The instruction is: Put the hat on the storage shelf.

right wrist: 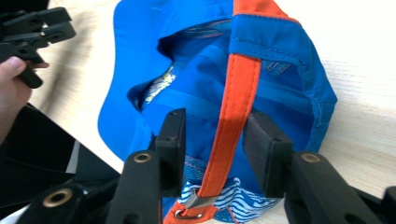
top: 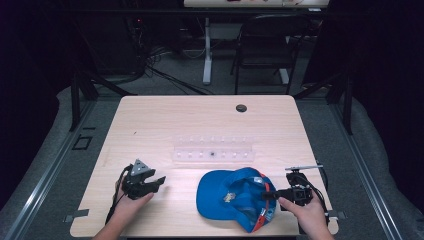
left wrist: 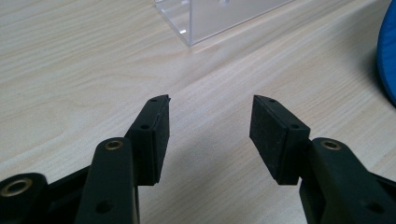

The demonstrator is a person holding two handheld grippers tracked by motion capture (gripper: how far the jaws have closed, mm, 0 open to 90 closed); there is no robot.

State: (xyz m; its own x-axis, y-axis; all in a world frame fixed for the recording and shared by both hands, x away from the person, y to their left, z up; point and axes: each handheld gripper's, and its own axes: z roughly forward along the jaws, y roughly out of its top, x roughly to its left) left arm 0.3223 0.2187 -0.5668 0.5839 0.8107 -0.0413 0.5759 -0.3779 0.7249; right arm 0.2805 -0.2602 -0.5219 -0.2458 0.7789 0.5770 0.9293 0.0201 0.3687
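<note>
A blue cap (top: pixel 232 192) lies upside down on the wooden table (top: pixel 200 120), near its front edge. An orange strap (right wrist: pixel 240 93) runs across the cap's back opening. My right gripper (top: pixel 267 195) reaches into the cap from the right. In the right gripper view its jaws (right wrist: pixel 215 115) stand open on either side of that strap, the right pad close against it. My left gripper (top: pixel 159 181) is left of the cap, held low over bare table. Its jaws (left wrist: pixel 210 100) are open with nothing between them. The cap's brim (left wrist: pixel 387 60) is off to its right.
A clear plastic rack (top: pixel 212 150) with small white pieces lies across the table's middle, just beyond both grippers; its corner (left wrist: pixel 210 18) is ahead of the left jaws. A thin grey rod (top: pixel 304 167) lies by the right hand. A black grommet (top: pixel 241 108) marks the far side.
</note>
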